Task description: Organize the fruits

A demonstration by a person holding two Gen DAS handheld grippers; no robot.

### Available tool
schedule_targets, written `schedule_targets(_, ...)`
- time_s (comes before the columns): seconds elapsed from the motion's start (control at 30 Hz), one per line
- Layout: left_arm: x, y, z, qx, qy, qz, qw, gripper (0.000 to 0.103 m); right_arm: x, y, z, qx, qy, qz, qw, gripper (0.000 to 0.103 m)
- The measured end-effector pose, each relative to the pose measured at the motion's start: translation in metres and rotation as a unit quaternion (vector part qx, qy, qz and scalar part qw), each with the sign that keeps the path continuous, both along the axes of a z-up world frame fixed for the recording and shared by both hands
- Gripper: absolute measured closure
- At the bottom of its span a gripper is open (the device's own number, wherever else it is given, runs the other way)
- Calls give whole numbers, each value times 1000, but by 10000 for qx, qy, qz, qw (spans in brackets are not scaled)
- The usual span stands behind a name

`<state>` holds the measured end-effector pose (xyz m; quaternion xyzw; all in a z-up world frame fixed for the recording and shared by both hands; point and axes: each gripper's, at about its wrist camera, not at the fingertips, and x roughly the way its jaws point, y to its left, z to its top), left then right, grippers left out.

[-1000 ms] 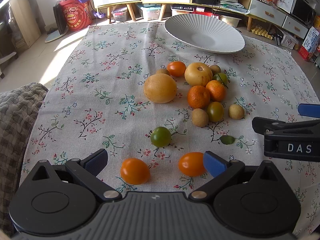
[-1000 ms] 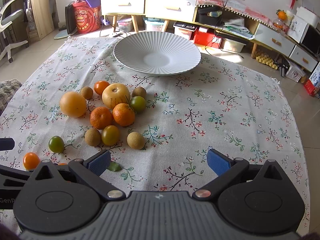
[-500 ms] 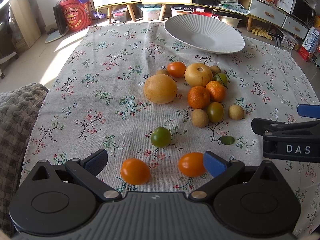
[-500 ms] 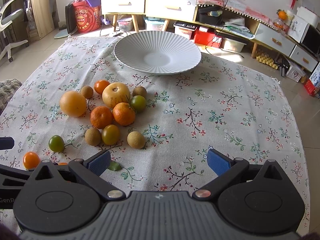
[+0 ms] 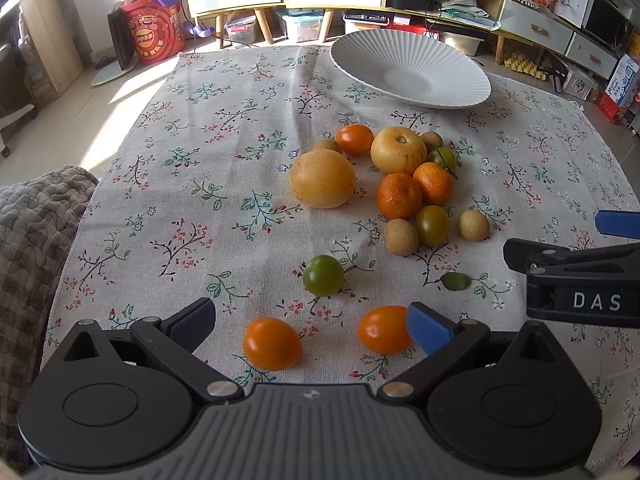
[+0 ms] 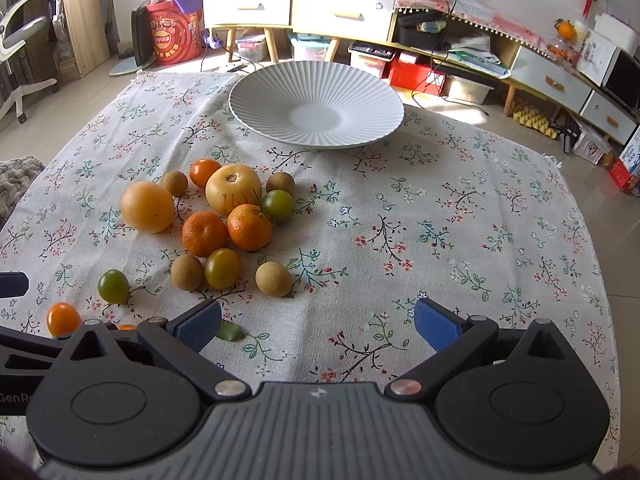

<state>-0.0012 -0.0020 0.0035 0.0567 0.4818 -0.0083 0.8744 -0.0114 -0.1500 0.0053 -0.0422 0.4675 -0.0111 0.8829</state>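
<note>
A white ribbed plate (image 5: 452, 92) (image 6: 368, 96) stands empty at the table's far side. A cluster of fruit lies mid-table: a large yellow fruit (image 5: 322, 178) (image 6: 147, 206), a pale round fruit (image 5: 398, 150) (image 6: 233, 188), two tangerines (image 5: 399, 196) (image 6: 204, 233), small brown and green ones. A green tomato (image 5: 323, 275) (image 6: 113, 286) lies apart. My left gripper (image 5: 310, 324) is open, low over two orange tomatoes (image 5: 272, 343); one (image 5: 382, 329) touches its right finger. My right gripper (image 6: 318, 322) is open and empty, nearer than the cluster.
A floral cloth (image 5: 200, 168) covers the table. A green leaf (image 5: 455, 281) (image 6: 229, 332) lies near the front. A grey blanket (image 5: 36, 216) hangs at the left edge. Cabinets and boxes (image 6: 340, 12) stand beyond the table. The right gripper's side (image 5: 580, 276) shows in the left wrist view.
</note>
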Motion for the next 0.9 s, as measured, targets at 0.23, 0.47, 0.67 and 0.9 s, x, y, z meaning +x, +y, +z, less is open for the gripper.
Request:
schedule_targets(0.23,1,2,1,12,-50,27,10000,4,0,0,0,4,-4,-8,10000,0)
schedule_targets(0.47,8,9,9,80,-289,-9,9996,4,5,-6,0,252,-178,-32,9995,0)
schedule_targets(0.67,20,11,15,98,-349,-364,9987,4,17,-18,6,618,-209,-12,9979,1)
schedule_targets(0.9,37,23,15,-448,-282,-797,9954,4,35,-24,-1,1150,2,47,9934,3)
